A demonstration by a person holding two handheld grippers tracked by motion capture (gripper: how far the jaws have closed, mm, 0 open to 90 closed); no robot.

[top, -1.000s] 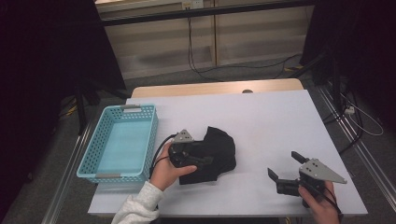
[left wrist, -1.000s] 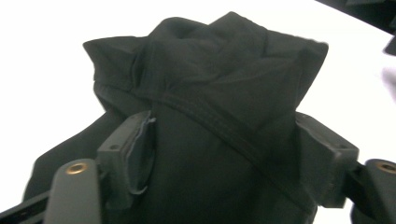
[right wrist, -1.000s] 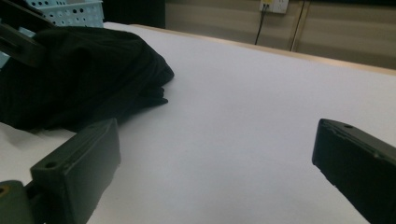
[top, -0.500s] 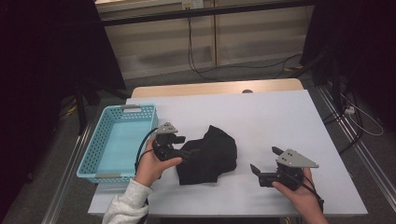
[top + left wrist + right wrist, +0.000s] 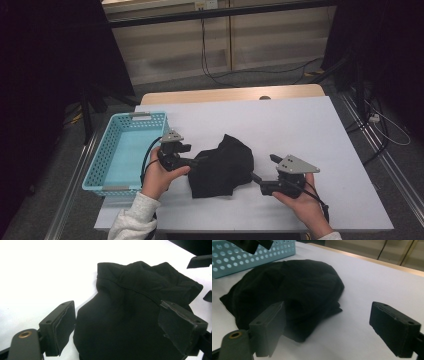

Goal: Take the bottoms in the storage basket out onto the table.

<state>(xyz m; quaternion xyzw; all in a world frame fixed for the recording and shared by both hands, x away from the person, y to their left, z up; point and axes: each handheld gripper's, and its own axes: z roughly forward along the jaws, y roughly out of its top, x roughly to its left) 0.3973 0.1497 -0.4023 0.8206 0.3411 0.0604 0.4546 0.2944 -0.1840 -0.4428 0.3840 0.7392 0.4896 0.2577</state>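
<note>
A crumpled black cloth lies on the white table, between my two grippers. My left gripper points at its left edge. Its jaws have been opening and stand wide, with the cloth lying between and under them, the pads off it. My right gripper sits at the cloth's right edge. Its jaws have just been closing but remain apart. The cloth reaches the left jaw, and bare table lies before the right one.
A light blue perforated basket stands at the table's left side, close behind my left hand, and shows beyond the cloth in the right gripper view. A wooden strip edges the far side. Cables lie on the floor beyond.
My left gripper has drawn back leftward off the cloth toward the basket. My right gripper has moved left up to the cloth's right edge.
</note>
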